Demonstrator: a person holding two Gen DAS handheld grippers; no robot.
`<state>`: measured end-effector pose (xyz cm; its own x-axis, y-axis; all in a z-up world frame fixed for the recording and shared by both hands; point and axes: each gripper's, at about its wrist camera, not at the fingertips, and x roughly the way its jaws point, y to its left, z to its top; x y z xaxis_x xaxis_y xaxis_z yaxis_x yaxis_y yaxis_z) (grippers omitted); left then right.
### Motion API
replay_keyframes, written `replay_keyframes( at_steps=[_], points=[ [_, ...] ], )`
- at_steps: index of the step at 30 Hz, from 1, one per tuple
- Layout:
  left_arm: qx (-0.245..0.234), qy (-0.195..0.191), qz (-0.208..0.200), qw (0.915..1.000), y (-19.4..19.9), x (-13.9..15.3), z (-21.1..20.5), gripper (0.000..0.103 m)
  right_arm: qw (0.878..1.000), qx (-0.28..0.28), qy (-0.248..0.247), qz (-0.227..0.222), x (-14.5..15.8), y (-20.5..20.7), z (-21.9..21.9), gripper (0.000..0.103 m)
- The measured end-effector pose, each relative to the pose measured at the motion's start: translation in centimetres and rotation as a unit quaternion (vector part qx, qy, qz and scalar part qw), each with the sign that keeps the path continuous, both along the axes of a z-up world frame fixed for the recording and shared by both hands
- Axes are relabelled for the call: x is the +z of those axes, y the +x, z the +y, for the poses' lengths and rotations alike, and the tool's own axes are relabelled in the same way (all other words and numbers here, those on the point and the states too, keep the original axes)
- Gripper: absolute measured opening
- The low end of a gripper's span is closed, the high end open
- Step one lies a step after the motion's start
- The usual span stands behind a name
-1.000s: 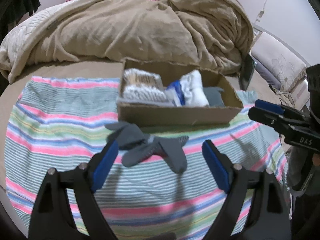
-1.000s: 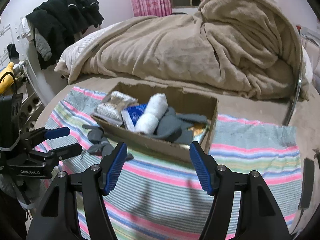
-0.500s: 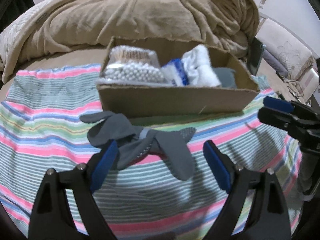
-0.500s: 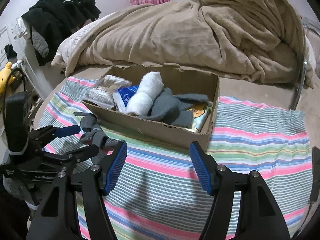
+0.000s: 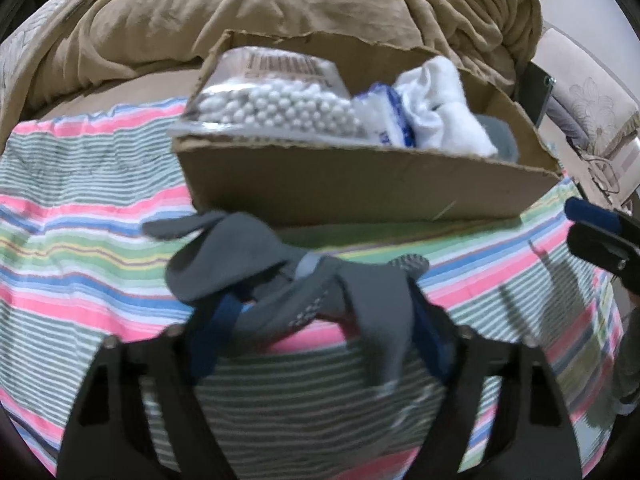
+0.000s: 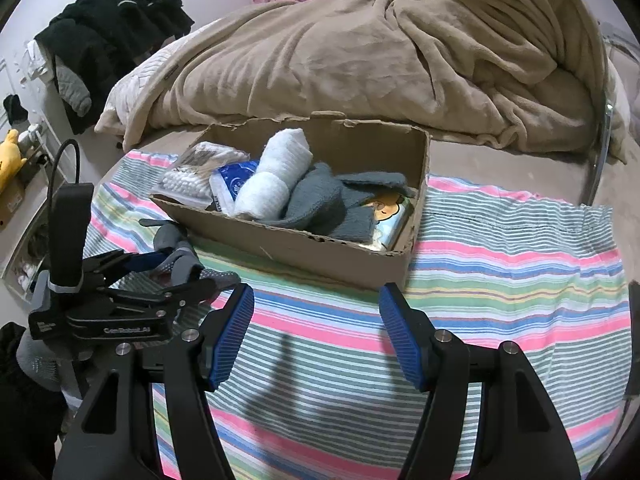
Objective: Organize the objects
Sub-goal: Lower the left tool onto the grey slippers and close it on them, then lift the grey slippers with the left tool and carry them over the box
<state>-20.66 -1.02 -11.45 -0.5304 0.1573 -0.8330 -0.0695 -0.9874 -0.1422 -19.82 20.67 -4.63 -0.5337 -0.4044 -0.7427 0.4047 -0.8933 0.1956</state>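
Left hand-held gripper (image 5: 320, 336) now forward, fingers around grey socks (image 5: 288, 280), previously short of them.

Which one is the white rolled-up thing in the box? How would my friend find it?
Look at the torn cardboard box sitting on the striped cloth in front of the big tan blanket. Inside it, near the middle, the white rolled towel leans between a blue-and-white packet and some grey knitted things. It is the only fluffy, pure white roll there.

Left view blurred: gray socks (image 5: 288, 280) drape over the left gripper (image 5: 320, 340), hiding its fingertips; grip undeterminable.
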Motion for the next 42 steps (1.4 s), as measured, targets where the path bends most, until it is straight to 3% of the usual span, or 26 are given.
replay_keyframes(
  at_steps=[6, 9, 26, 37, 42],
  points=[
    [0.002, 0.009, 0.010, 0.9999, 0.4, 0.4, -0.4, 0.046, 1.000, -0.002, -0.002, 0.003, 0.5, 0.2, 0.2, 0.068],
    [0.001, 0.008, 0.018, 0.9998, 0.8, 0.8, -0.2, 0.043, 1.000, -0.003, -0.002, 0.006, 0.9, 0.4, 0.5, 0.068],
    [-0.014, 0.029, 0.073, 0.9968, 4.2, 6.8, 1.1, 0.042, 1.000, -0.010, -0.009, 0.028, 3.1, 1.2, 1.7, 0.068],
    [-0.019, 0.057, 0.088, 0.9943, 3.4, 9.2, 1.5, 0.042, 0.998, -0.013, -0.014, 0.055, 5.8, 1.5, 2.0, 0.068],
    [-0.030, 0.049, 0.097, 0.9937, 2.4, 10.1, 2.4, 0.043, 0.998, -0.017, -0.015, 0.063, 6.7, 0.4, 2.2, 0.068]
  ],
)
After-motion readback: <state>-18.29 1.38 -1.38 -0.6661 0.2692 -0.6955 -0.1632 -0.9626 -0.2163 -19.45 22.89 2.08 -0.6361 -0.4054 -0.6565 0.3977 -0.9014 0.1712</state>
